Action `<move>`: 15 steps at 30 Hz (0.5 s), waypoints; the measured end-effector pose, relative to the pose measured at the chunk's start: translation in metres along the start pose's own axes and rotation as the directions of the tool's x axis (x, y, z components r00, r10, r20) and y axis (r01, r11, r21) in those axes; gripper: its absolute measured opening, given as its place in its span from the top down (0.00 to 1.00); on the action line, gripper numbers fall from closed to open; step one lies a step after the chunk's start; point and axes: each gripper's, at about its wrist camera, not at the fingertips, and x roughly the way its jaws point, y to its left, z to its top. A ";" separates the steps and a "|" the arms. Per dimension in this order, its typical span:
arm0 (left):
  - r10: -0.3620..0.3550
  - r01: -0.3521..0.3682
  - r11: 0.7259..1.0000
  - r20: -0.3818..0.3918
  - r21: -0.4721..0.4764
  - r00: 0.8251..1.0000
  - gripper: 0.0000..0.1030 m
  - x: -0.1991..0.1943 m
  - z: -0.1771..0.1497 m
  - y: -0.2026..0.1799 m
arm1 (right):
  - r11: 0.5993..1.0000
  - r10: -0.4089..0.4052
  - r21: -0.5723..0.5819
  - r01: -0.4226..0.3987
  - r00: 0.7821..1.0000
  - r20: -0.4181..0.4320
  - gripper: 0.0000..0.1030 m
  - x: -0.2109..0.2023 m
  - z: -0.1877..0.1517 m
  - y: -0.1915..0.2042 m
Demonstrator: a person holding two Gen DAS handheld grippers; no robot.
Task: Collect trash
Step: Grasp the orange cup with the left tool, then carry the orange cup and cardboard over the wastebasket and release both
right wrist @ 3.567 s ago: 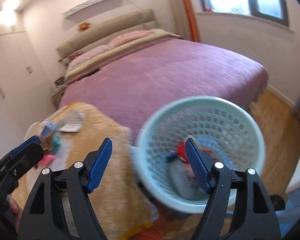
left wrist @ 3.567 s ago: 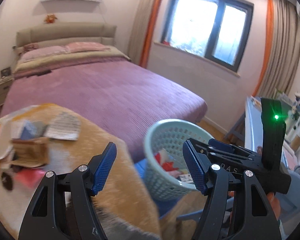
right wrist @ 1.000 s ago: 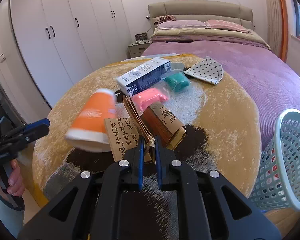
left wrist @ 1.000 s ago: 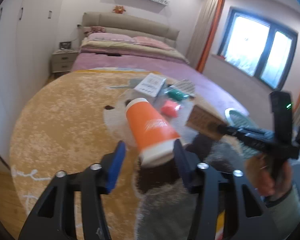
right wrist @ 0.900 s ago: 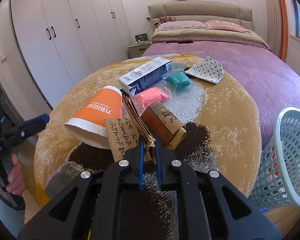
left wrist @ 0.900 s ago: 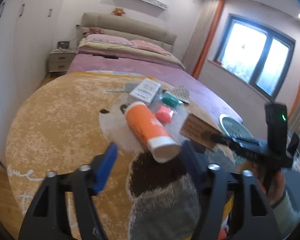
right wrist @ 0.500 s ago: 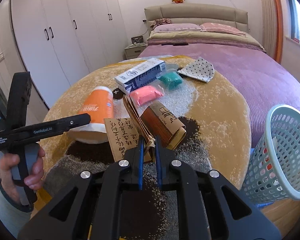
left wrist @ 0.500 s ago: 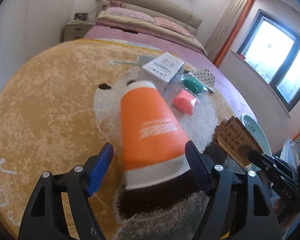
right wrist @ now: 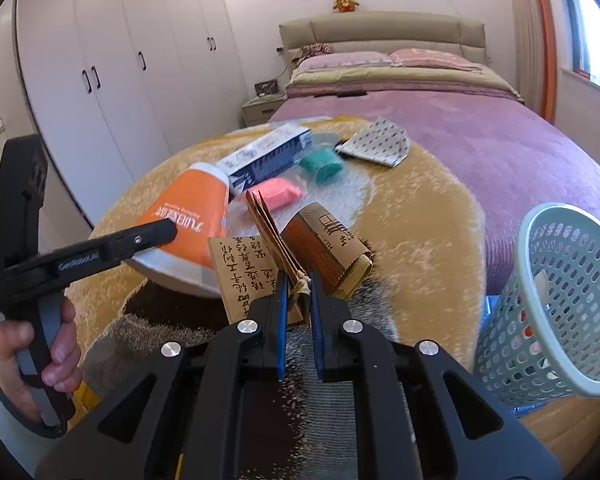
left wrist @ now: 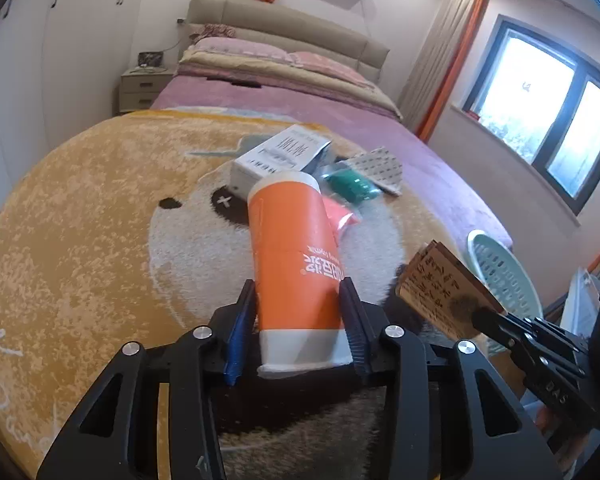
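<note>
Clamping the orange cup (left wrist: 296, 264) near its rim, the left tool (left wrist: 298, 320) should squeeze lightly (paper crushes); right tool (right wrist: 298, 300) pinches the brown paper bag (right wrist: 320, 252), basket (right wrist: 560, 300) rightward.

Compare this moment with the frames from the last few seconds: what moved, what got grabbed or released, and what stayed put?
The left claw, open around the orange cup half a second ago, has shut on it near its wide end. Earlier both claws were open at the basket; they then swung over to the rug. The right claw stays shut on the brown paper package. The box, pink and green packets and dotted cloth have not moved.
</note>
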 end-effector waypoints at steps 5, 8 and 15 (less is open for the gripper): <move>-0.054 0.054 0.998 0.029 0.026 0.998 0.66 -0.013 0.004 -0.019 | 0.999 -0.048 0.008 0.048 0.997 0.055 0.92 -0.020 0.008 -0.012; -0.062 0.060 0.996 0.034 0.073 0.997 0.66 -0.013 0.009 -0.039 | 0.997 -0.068 0.030 0.066 0.994 0.080 0.92 -0.031 0.012 -0.024; -0.152 0.145 0.980 0.038 0.136 0.988 0.66 -0.006 0.023 -0.081 | 0.985 -0.151 0.105 0.137 0.980 0.132 0.92 -0.060 0.014 -0.064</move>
